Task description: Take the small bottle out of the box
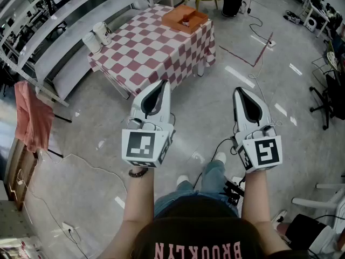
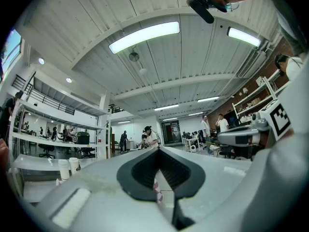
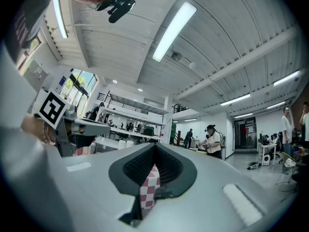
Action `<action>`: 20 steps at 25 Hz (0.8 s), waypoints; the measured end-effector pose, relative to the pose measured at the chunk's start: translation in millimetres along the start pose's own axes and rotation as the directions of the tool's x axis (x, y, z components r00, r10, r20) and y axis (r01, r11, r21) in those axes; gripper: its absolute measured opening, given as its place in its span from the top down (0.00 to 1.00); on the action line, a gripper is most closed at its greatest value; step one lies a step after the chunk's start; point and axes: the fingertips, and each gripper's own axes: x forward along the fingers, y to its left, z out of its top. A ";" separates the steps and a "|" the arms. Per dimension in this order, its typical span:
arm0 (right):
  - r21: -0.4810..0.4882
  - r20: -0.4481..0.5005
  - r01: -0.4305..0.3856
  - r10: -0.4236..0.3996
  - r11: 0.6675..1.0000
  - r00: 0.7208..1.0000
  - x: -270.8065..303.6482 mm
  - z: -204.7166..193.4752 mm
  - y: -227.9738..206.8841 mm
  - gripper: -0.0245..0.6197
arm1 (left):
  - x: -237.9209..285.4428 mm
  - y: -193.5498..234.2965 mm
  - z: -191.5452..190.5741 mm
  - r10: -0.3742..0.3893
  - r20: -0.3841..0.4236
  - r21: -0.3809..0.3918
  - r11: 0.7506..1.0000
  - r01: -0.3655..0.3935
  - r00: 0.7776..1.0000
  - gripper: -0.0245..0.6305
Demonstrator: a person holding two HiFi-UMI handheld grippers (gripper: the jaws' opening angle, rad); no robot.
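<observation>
An orange box point(image 1: 184, 18) sits at the far end of a table with a red-and-white checked cloth point(image 1: 151, 50), and a small bottle point(image 1: 186, 21) stands inside it. Both grippers are held over the floor, well short of the table. My left gripper point(image 1: 163, 83) points toward the table's near edge with its jaws together and nothing between them. My right gripper point(image 1: 237, 90) is to its right, also shut and empty. In the left gripper view the closed tips point(image 2: 159, 149) meet, and in the right gripper view point(image 3: 155, 145) the checked cloth point(image 3: 149, 190) shows behind the jaws.
Two white cups point(image 1: 97, 35) stand at the table's left end. A long white bench point(image 1: 70, 42) runs along the left. Cables point(image 1: 253, 63) lie on the grey floor, chairs stand at the right, and a pink cloth point(image 1: 31, 115) hangs at far left. People stand in the background point(image 2: 150, 137).
</observation>
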 end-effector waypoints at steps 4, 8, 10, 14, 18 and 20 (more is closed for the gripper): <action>-0.002 -0.015 -0.008 0.008 1.000 1.000 8.8 -10.7 -20.1 0.96 | 19.0 -7.2 -1.7 0.019 -0.011 0.001 1.000 -0.019 1.000 0.96; 0.011 -0.019 -0.044 0.044 0.999 0.999 20.9 -20.4 -46.8 0.96 | 47.3 -19.4 -5.0 0.028 -0.008 0.002 1.000 -0.028 1.000 0.96; 0.026 -0.010 -0.076 0.076 0.997 0.997 27.8 -23.7 -62.8 0.96 | 64.3 -25.0 -5.5 0.042 -0.012 -0.002 0.999 -0.042 0.999 0.96; 0.019 -0.018 -0.135 0.135 0.991 0.991 44.9 -29.6 -98.1 0.96 | 100.2 -36.3 -6.3 0.075 -0.017 -0.012 0.997 -0.075 0.997 0.96; -0.002 -0.018 -0.198 0.198 0.980 0.980 63.7 -31.6 -130.1 0.96 | 135.3 -43.9 -7.4 0.130 -0.012 -0.033 0.991 -0.130 0.991 0.96; -0.011 -0.013 -0.227 0.227 0.974 0.974 71.7 -33.0 -145.2 0.96 | 151.9 -49.8 -7.7 0.150 -0.010 -0.035 0.988 -0.150 0.989 0.96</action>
